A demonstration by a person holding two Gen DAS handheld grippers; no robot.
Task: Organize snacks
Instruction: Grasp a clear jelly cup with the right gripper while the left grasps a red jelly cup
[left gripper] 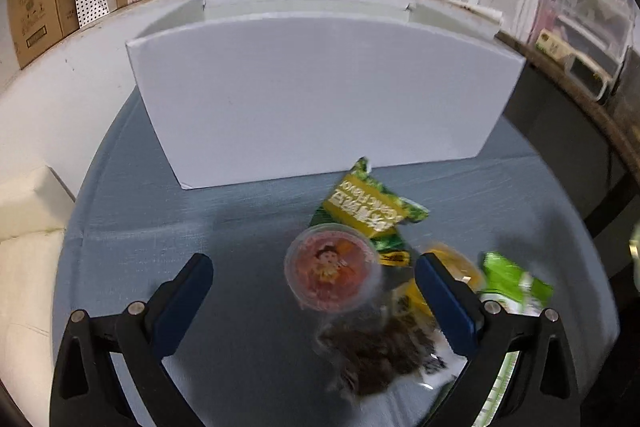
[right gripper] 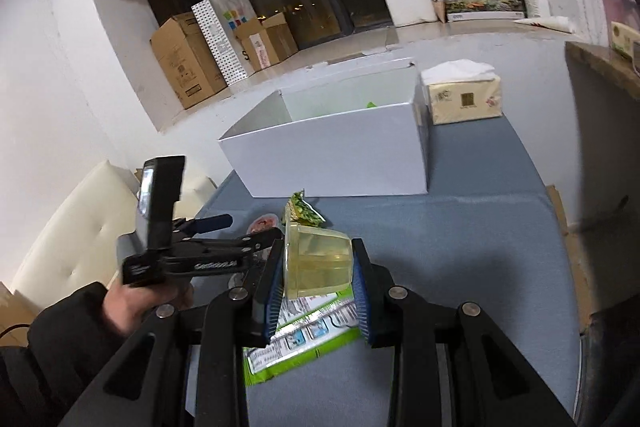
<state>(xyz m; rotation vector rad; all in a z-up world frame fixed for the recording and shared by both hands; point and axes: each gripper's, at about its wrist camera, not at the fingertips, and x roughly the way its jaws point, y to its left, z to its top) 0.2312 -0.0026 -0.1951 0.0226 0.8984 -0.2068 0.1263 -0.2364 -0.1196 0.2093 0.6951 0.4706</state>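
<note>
My right gripper [right gripper: 318, 269] is shut on a yellow jelly cup [right gripper: 316, 259] and holds it above the blue table, over a green snack packet [right gripper: 304, 339]. My left gripper [left gripper: 314, 277] is open and hovers low over a red-lidded jelly cup [left gripper: 332, 269], which lies between its fingers. A clear bag of dark snacks [left gripper: 380, 351] lies just below the cup. A green-and-yellow packet [left gripper: 368, 211] lies behind it, near the open white box [left gripper: 320, 95]. The box also shows in the right wrist view [right gripper: 332, 151], with a bit of green inside. The left gripper [right gripper: 224, 231] appears there too.
A tissue pack [right gripper: 464, 95] stands right of the box. A cream sofa [right gripper: 76, 235] is left of the table. Another green packet [left gripper: 512, 283] and something yellow [left gripper: 460, 267] lie by my left gripper's right finger. Cardboard boxes [right gripper: 188, 63] stand on the sill behind.
</note>
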